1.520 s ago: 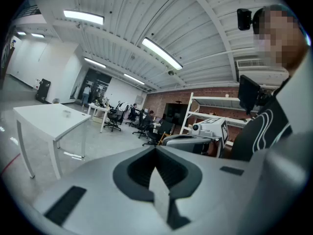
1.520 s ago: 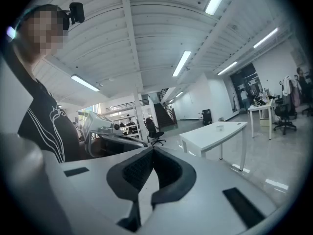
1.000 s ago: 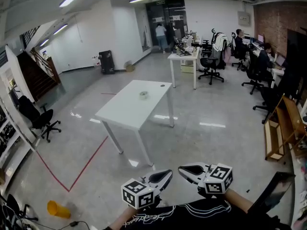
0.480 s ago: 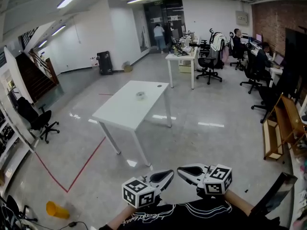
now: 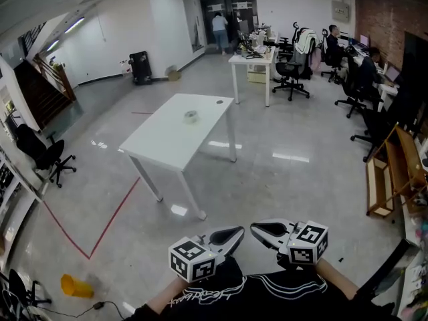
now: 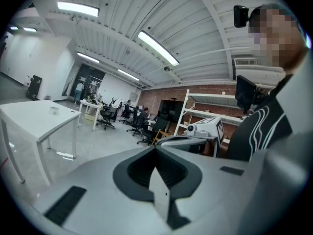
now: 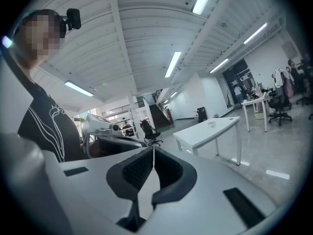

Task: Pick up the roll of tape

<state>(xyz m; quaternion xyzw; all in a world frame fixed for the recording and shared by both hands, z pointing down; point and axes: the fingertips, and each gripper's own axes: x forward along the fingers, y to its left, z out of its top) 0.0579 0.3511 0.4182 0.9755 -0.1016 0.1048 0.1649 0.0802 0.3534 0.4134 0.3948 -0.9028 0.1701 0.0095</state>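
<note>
The roll of tape [image 5: 191,116] is a small pale ring lying on the white table [image 5: 167,142] far ahead of me across the floor. It shows tiny in the left gripper view [image 6: 54,110] and in the right gripper view [image 7: 212,123]. My left gripper [image 5: 239,232] and right gripper [image 5: 254,228] are held low, close to my torso, tips pointing toward each other. In their own views the left gripper [image 6: 155,148] and right gripper [image 7: 153,151] have their jaws closed together with nothing between them. Both are far from the table.
Glossy grey floor lies between me and the table, crossed by a red line [image 5: 110,219]. An orange cone [image 5: 77,286] lies at lower left. A second table [image 5: 251,62] with office chairs [image 5: 291,79] stands behind, people sit at desks at right, and a wooden shelf [image 5: 381,186] stands at right.
The head view has tilted down a little, so the table and tape sit slightly higher and further left. Both grippers stay shut near my torso.
</note>
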